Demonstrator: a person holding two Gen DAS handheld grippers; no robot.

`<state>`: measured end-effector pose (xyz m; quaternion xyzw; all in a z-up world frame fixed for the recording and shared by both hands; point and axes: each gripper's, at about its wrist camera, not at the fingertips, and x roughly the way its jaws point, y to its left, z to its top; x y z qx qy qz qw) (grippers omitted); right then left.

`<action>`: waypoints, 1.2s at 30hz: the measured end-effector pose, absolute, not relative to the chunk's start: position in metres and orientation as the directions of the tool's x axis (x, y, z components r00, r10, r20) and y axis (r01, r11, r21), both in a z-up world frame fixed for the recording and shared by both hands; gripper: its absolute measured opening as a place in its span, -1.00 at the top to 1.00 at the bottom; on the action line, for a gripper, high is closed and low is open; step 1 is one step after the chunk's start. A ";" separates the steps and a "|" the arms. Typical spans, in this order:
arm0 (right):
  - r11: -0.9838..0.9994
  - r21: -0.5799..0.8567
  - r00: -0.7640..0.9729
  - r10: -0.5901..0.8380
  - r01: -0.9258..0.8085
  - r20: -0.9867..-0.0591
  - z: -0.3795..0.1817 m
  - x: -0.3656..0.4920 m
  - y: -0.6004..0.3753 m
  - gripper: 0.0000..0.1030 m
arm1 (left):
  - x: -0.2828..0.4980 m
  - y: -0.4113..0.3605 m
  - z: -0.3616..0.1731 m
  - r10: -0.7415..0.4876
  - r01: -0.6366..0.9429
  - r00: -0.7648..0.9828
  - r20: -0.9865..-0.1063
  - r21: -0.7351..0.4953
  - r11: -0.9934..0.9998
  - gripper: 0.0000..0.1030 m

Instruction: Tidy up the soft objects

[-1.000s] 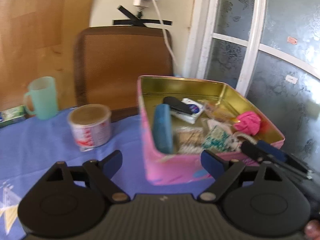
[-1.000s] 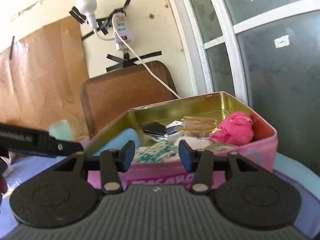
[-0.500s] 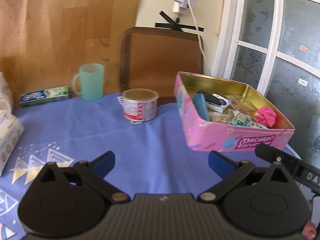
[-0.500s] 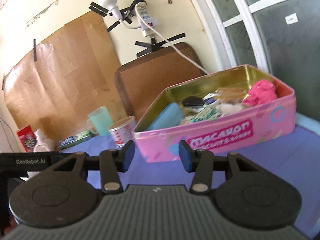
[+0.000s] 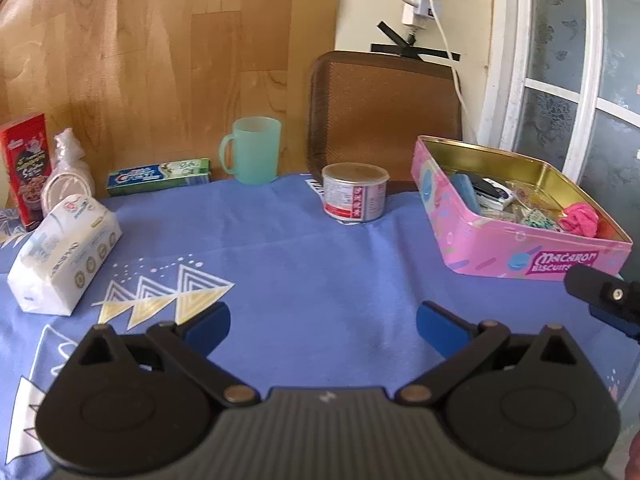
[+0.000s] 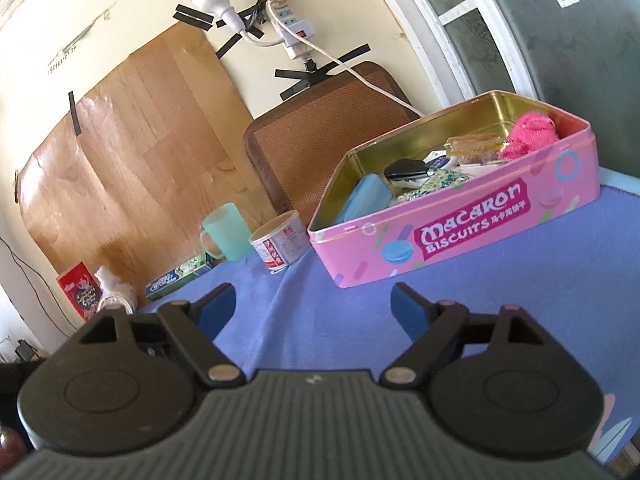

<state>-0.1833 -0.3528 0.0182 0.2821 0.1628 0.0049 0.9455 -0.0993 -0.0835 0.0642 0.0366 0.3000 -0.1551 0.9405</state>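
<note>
Left wrist view: left gripper wide open, empty, over blue tablecloth. Right gripper just opened, nothing between jaws; pink tin ahead.

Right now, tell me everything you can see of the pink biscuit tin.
The pink biscuit tin is a shallow rectangular metal box, lid off, gold inside, printed "Macaron Biscuits" with pastel shapes on its side. It sits flat on the blue tablecloth near the window. Inside lie a blue pouch, a pink fluffy cloth, a patterned green-and-white piece and small packets. Neither gripper touches it.
</note>
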 end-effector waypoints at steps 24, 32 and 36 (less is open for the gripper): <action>0.827 0.558 0.965 0.088 0.067 -0.247 0.015 -0.206 -0.339 -0.74 | -0.127 -0.099 0.061 -0.208 0.297 0.808 -0.551 0.077 0.952 -1.00; 0.820 0.570 0.970 0.097 0.048 -0.222 0.016 -0.214 -0.342 -0.74 | -0.140 -0.107 0.065 -0.201 0.309 0.820 -0.536 0.117 0.944 -1.00; 0.820 0.572 0.975 0.097 0.036 -0.200 0.018 -0.221 -0.343 -0.74 | -0.150 -0.112 0.068 -0.193 0.308 0.828 -0.526 0.140 0.941 -1.00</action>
